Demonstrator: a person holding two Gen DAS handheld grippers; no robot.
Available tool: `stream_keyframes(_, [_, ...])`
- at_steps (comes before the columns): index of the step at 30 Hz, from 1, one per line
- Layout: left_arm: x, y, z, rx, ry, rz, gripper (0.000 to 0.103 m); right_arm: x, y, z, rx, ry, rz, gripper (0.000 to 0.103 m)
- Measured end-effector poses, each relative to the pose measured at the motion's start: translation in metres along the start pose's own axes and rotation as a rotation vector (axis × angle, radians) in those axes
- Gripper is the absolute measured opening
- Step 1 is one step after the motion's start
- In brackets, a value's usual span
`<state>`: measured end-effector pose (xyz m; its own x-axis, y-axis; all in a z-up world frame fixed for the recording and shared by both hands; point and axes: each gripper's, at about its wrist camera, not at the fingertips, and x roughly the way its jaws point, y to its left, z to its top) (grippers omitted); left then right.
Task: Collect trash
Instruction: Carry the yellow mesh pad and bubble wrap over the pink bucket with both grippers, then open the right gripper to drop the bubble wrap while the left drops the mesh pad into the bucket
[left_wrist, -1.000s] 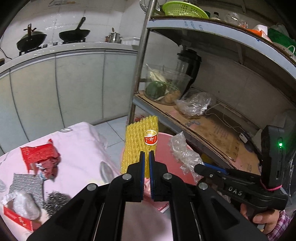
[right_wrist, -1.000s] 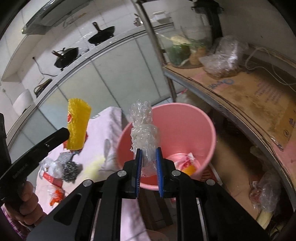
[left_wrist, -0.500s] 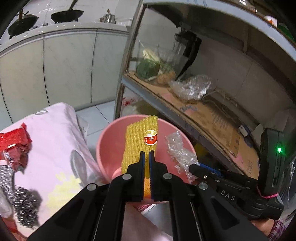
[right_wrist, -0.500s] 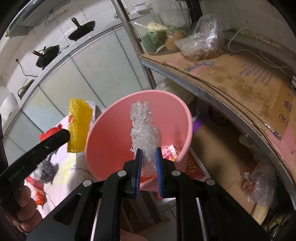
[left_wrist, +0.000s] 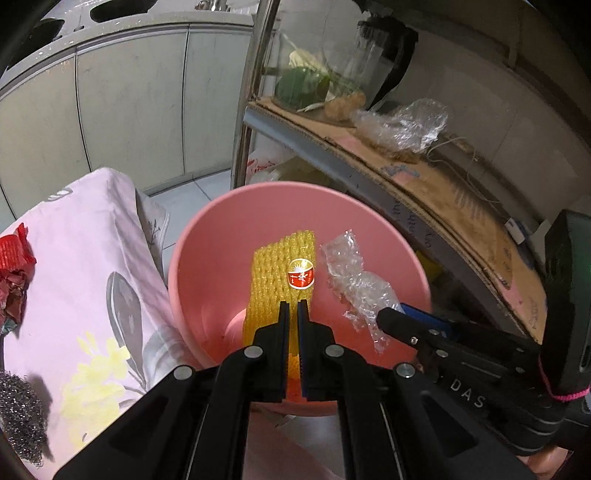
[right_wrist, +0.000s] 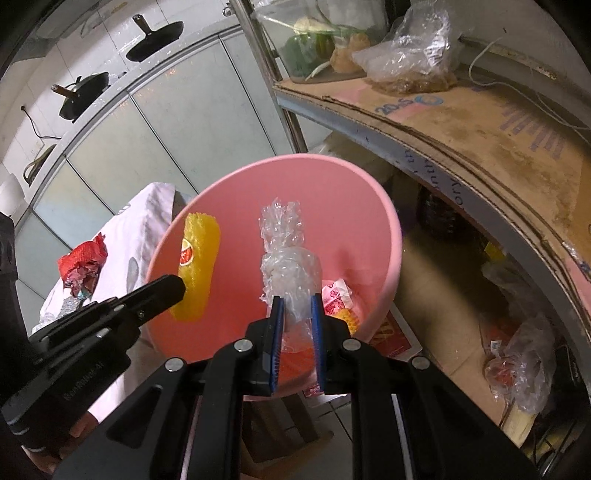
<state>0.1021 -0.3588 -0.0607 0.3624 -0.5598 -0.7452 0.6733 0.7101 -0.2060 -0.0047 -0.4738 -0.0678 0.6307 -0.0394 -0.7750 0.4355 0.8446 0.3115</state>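
Note:
My left gripper is shut on a yellow foam fruit net with a red sticker and holds it over the mouth of the pink bucket. My right gripper is shut on a crumpled clear plastic wrap and holds it over the same pink bucket. The net also shows in the right wrist view, and the plastic wrap in the left wrist view. Some trash lies at the bucket's bottom.
A floral pink cloth covers the table at left, with a red wrapper and a steel scourer on it. A metal shelf lined with cardboard stands right of the bucket, holding bags and a bowl.
Both grippers moved forward and down toward the pink bucket, so the net and the plastic wrap now hang over its opening. Both stay shut on their items.

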Motion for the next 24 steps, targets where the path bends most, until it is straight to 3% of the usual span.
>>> stream_keyframes(18, [0.011,0.014,-0.007,-0.035,0.036,0.042,0.006,0.006,0.005,-0.001,-0.018,0.011,-0.016,0.018])
stream_keyframes(24, [0.007,0.021,-0.008,-0.066,0.041,0.04,0.017,0.007,0.005,-0.001,-0.017,0.012,-0.016,0.019])
